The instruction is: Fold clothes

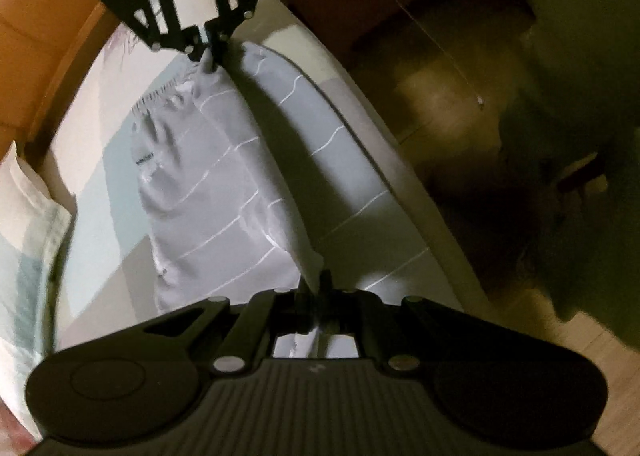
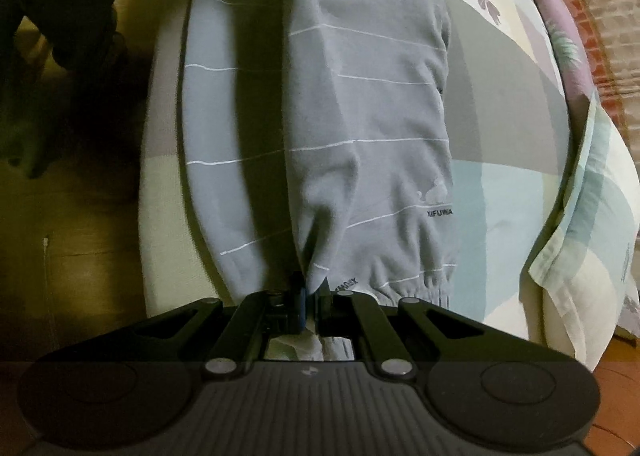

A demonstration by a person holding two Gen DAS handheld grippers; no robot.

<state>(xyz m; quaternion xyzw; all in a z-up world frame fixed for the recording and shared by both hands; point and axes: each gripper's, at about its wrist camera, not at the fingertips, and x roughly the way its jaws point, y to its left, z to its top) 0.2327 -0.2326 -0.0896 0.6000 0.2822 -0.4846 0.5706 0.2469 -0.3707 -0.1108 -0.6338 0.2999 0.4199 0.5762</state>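
folding the grey striped sweatshirt (image 2: 360,116) lengthwise across the bed (image 2: 500,184), the left gripper (image 1: 316,288) and the right gripper (image 2: 308,288) each pinch one end of a lifted fold, jaws closed on cloth. next they likely carry it toward the far side, taut and level, then release.

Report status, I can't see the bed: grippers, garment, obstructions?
Left gripper and right gripper both shut on grey sweatshirt. Fold lifted over bed. Nothing in the way.

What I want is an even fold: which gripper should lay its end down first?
Probably right: the right gripper pinches the grey sweatshirt at its hem, beside flat cloth; the left gripper hides its end.
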